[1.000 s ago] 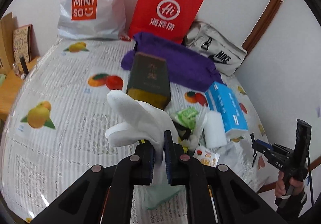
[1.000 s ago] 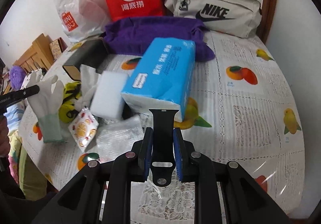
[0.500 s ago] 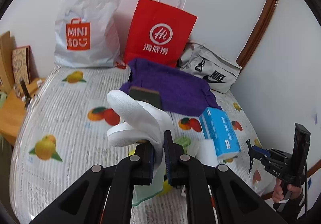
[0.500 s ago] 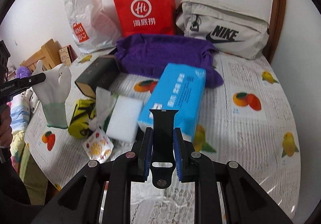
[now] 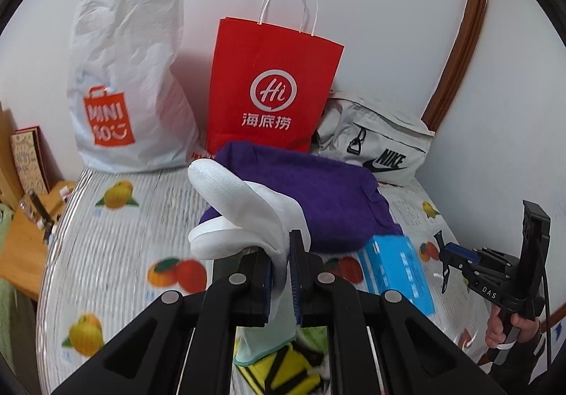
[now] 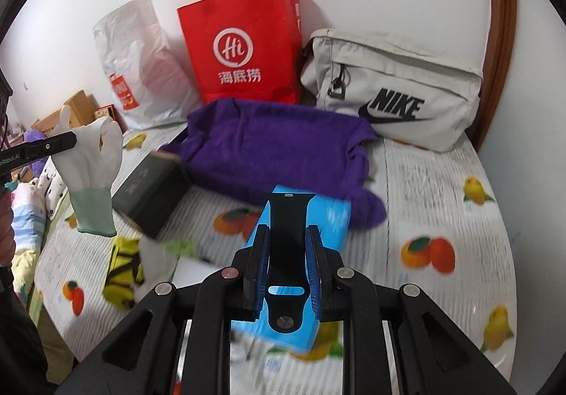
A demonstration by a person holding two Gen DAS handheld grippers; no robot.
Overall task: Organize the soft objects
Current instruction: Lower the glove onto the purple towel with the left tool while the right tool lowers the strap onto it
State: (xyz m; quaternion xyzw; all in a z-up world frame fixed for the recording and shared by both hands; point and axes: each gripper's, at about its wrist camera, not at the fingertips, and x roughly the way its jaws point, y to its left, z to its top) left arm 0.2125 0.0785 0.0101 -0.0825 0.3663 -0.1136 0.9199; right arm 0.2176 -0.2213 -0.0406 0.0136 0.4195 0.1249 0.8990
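Observation:
My left gripper (image 5: pixel 281 250) is shut on a white work glove (image 5: pixel 244 204) with a pale green cuff, held up in the air above the table; the glove also shows at the left of the right wrist view (image 6: pixel 92 161). My right gripper (image 6: pixel 288 236) is shut on a black watch strap (image 6: pixel 288 218), held above a blue tissue pack (image 6: pixel 329 221). A purple towel (image 5: pixel 318 190) lies folded at the back of the table, in front of the bags.
A red paper bag (image 5: pixel 276 87), a white Miniso bag (image 5: pixel 123 83) and a grey Nike pouch (image 6: pixel 392 87) stand along the wall. A dark box (image 6: pixel 148 186), a yellow-black item (image 6: pixel 122 271) and a white sponge lie on the fruit-print tablecloth (image 6: pixel 442 204).
Both grippers have risen and tilted up, so the bags at the wall fill more of each view. The glove and the strap stay gripped.

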